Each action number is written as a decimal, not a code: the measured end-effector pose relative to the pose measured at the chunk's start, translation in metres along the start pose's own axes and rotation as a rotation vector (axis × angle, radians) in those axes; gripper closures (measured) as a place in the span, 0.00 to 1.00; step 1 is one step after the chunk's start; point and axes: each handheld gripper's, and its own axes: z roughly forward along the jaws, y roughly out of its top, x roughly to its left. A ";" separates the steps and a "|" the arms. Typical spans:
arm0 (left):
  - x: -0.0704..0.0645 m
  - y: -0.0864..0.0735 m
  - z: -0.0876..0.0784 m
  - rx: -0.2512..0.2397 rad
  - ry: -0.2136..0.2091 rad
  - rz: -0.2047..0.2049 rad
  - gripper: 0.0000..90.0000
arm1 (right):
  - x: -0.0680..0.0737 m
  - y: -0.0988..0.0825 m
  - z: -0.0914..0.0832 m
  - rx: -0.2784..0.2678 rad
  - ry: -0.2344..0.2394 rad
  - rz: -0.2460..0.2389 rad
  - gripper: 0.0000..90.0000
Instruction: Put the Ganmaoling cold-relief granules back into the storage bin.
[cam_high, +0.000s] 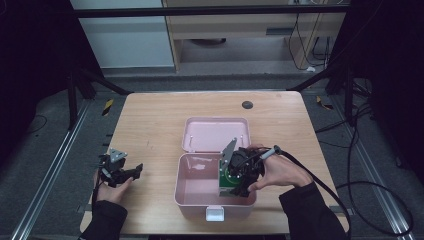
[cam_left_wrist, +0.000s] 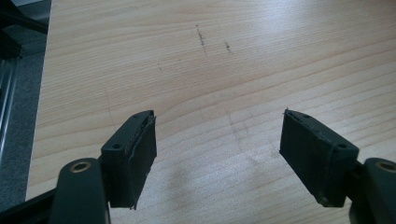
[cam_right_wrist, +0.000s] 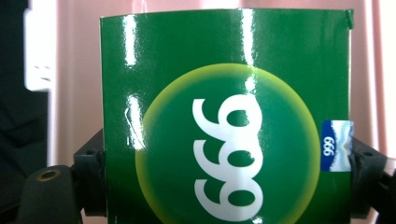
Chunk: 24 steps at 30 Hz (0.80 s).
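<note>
A glossy green box (cam_right_wrist: 224, 116) is shown close up in the right gripper view, clamped between the two black jaws of the right gripper (cam_right_wrist: 224, 186), one jaw pressed to each side edge; a yellow-rimmed circle with white numerals is printed on its face and a small blue label is seen at its 3 o'clock edge. None of that print can be made out in the high view, where the green box (cam_high: 231, 182) is seen as a small patch held low inside the pink case (cam_high: 195, 192), toward the case's 3 o'clock wall, with the right gripper (cam_high: 239, 186) and the right hand (cam_high: 280, 172) over it. The case's hinged lid (cam_high: 216, 134) is laid open flat at 12 o'clock of the tub, and a white latch (cam_high: 216, 214) is seen at its 6 o'clock wall. The far part of the box is hidden by the gripper's grey plate and body. In the left gripper view the jaws of the left gripper (cam_left_wrist: 219, 154) are held wide apart over bare wooden table (cam_left_wrist: 210, 70), nothing between them. In the high view the left gripper (cam_high: 120, 172) is found at 9 o'clock of the case, well apart from it, held by the left hand (cam_high: 111, 189). A dark round disc (cam_high: 247, 105) is set in the table at 12 o'clock, beyond the lid. A black cable (cam_high: 325, 185) is trailed from the right gripper off the table's 3 o'clock edge.
</note>
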 end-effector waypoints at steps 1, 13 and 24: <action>0.000 0.000 0.000 0.002 0.000 0.002 0.29 | 0.000 0.000 0.004 0.013 -0.004 -0.009 0.18; 0.000 0.000 0.000 -0.001 0.000 0.000 0.29 | -0.005 -0.005 0.021 0.004 0.022 0.008 0.18; 0.000 0.000 0.000 0.002 0.002 0.001 0.29 | -0.005 -0.011 0.030 0.029 0.025 0.011 0.17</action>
